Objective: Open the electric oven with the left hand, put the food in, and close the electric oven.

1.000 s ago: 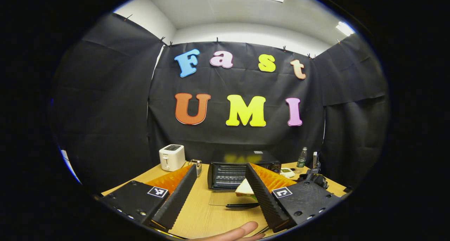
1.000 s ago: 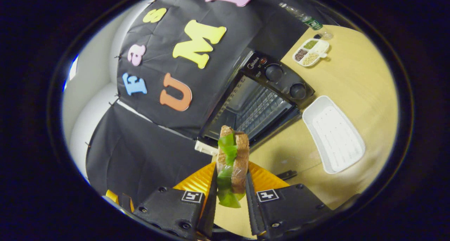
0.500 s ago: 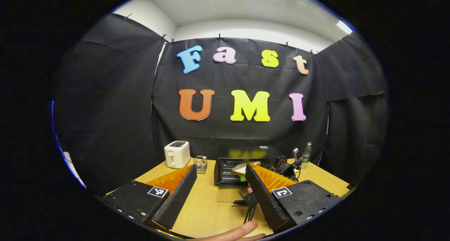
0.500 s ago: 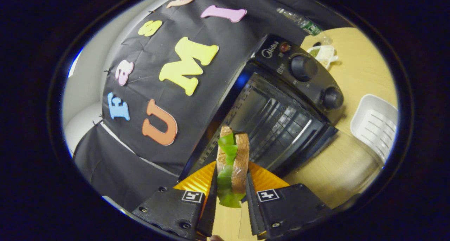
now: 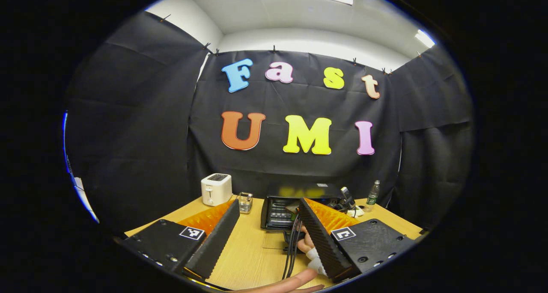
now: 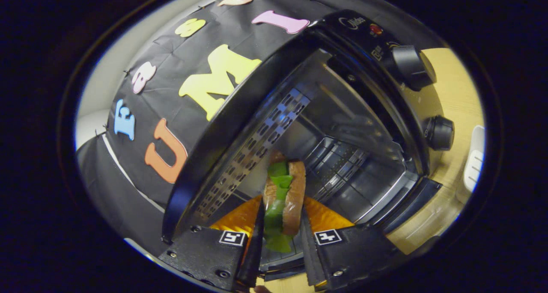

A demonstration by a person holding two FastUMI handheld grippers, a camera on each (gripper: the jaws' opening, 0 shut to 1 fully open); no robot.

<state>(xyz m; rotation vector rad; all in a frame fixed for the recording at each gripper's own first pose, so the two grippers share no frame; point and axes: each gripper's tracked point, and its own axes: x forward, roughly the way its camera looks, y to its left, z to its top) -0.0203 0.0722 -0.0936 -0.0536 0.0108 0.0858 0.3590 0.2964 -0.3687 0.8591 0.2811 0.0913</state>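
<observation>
Brown-bread sandwich [image 6: 283,198] clamped in the right gripper [image 6: 280,237] is entering the open oven [image 6: 342,126], needing release onto the rack [image 6: 342,173], while the left gripper [image 5: 267,237] is idling wide.

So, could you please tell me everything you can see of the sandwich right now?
The sandwich is two slices of brown bread with green lettuce between them, leaf edges hanging out below. It stands on edge, pinched between both fingers of the right gripper, which is shut on it, and its far end reaches into the electric oven's open cavity.

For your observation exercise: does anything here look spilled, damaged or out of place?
Nothing stands out. The right hand-held gripper holds the sandwich intact at the open oven; only lettuce hangs below the bread.
</observation>
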